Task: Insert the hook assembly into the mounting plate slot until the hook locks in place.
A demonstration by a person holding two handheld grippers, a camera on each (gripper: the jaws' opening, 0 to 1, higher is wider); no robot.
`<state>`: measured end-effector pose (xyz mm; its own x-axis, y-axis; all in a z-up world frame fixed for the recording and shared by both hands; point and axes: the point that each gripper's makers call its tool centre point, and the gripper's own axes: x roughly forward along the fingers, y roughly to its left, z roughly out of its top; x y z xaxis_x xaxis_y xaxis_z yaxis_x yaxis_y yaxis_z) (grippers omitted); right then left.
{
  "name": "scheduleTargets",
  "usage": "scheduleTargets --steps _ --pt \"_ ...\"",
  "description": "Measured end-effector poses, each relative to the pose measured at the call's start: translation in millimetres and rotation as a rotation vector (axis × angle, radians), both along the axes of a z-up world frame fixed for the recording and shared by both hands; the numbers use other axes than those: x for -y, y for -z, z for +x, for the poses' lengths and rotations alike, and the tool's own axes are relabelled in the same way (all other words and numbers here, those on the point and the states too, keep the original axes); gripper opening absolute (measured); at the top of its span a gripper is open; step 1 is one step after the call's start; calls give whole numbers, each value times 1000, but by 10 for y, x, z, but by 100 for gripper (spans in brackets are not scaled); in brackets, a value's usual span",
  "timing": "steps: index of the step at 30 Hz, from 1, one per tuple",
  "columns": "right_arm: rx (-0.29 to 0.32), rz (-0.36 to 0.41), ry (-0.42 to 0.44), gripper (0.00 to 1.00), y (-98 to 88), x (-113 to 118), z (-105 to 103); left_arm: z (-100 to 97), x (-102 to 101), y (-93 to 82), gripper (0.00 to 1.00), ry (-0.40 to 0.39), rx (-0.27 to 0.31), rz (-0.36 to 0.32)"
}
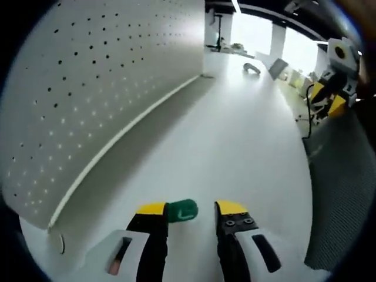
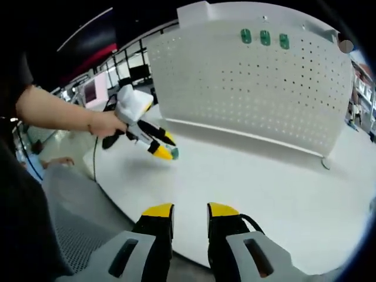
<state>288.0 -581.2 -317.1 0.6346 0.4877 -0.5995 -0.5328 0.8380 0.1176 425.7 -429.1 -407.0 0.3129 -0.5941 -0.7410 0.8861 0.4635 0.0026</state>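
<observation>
A white pegboard mounting plate [image 1: 88, 88] stands upright on the white table [image 1: 235, 147], to the left of my left gripper [image 1: 191, 208]. Its jaws are apart. A small green hook [image 1: 183, 210] sits against the tip of the left-hand jaw, with a gap to the other jaw. In the right gripper view the same pegboard [image 2: 252, 94] carries three green hooks [image 2: 265, 37] near its top edge. A person's hand holds the left gripper [image 2: 164, 147] low over the table, the green hook [image 2: 174, 153] at its tip. My right gripper [image 2: 190, 211] is open and holds nothing.
A grey mesh mat [image 1: 346, 194] lies beside the table's curved edge. The right gripper [image 1: 328, 97] shows at the upper right of the left gripper view. A small dark object [image 1: 251, 68] lies far down the table. The pegboard's foot [image 2: 325, 163] rests on the table.
</observation>
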Motion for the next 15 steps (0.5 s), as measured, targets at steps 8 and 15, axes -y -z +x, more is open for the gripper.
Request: scheduleTargets --steps 8,15 --pt "-11 3 3 21 35 -15 1 -16 -47 29 28 69 43 75" --pt "-18 6 7 21 57 -12 -1 54 -96 22 23 121 91 135"
